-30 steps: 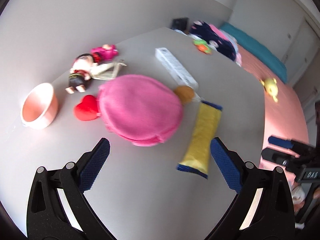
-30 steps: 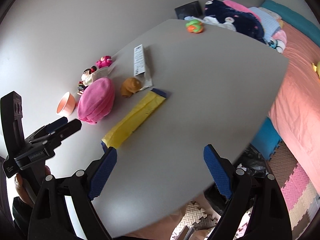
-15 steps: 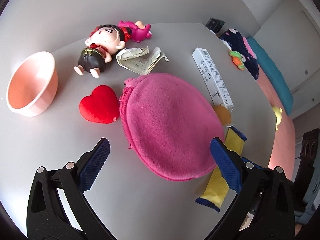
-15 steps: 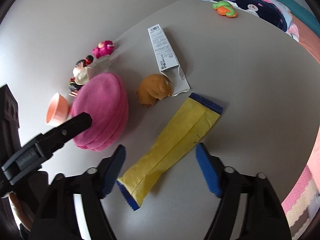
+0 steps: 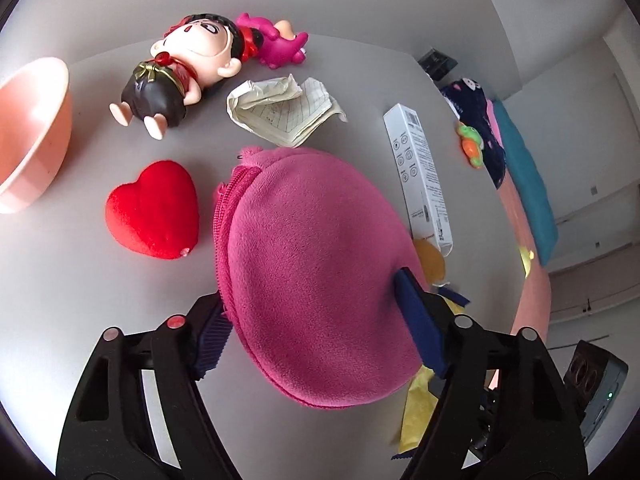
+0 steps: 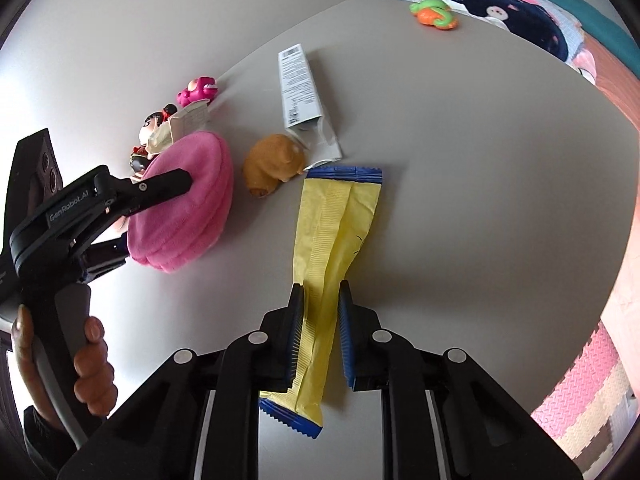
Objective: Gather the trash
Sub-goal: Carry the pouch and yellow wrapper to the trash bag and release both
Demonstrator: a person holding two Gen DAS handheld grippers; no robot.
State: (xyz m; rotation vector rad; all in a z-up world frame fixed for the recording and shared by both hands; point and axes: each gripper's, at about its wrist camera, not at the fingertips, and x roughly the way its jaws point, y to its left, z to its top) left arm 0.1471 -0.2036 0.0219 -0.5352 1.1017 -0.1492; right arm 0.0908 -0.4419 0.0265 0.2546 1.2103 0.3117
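My left gripper (image 5: 320,320) is shut on a round pink plush pouch (image 5: 316,264) with a zipper, its fingers pressing into both sides. The pouch also shows in the right wrist view (image 6: 188,216), held by the left gripper (image 6: 160,216). My right gripper (image 6: 320,316) is shut on a long yellow wrapper with blue ends (image 6: 332,232) lying on the grey table (image 6: 480,160). Part of the wrapper shows behind the pouch in the left wrist view (image 5: 416,412). A crumpled paper (image 5: 284,108) and a white carton box (image 6: 300,84) lie on the table.
A peach bowl (image 5: 28,132), a red plush heart (image 5: 154,210), a doll figure (image 5: 180,72) and a pink toy (image 5: 280,42) lie at the left. An orange plush animal (image 6: 272,164) sits by the box. A green-orange toy (image 6: 432,10) lies far back. A bed (image 6: 612,64) stands at the right.
Both grippers moved forward and closed: the left one onto the pink pouch, the right one onto the yellow wrapper.
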